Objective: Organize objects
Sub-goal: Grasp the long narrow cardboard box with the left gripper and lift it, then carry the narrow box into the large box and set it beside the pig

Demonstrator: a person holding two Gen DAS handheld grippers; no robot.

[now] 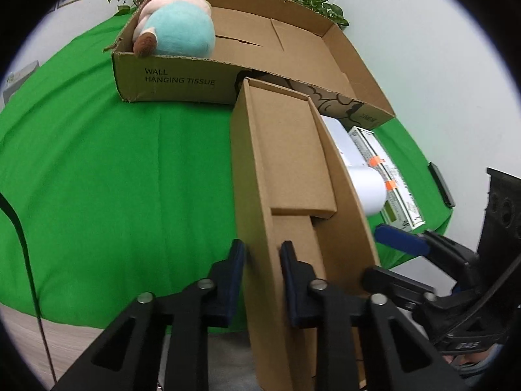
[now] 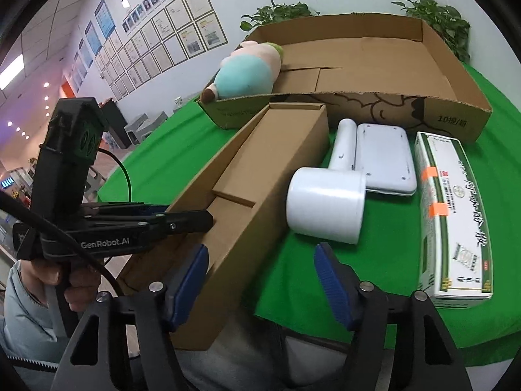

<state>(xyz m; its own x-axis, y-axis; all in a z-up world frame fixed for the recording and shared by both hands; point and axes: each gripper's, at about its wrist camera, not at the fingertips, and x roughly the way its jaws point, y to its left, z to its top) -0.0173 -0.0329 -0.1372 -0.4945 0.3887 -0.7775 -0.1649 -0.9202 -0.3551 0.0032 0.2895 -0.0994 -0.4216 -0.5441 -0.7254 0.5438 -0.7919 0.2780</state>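
Left gripper (image 1: 262, 254) clamped on near-left wall of long open carton (image 1: 286, 176), right gripper (image 2: 260, 257) half open w/ carton's right wall between its pads, not pinched: pick-up step, next lift carton into far tray (image 2: 456, 65), prob.

- "WALL HANGING TISSUE" is printed on the large cardboard box's (image 1: 182, 88) front wall.
- "GenRobot.AI" is marked on the left gripper (image 2: 182, 218).
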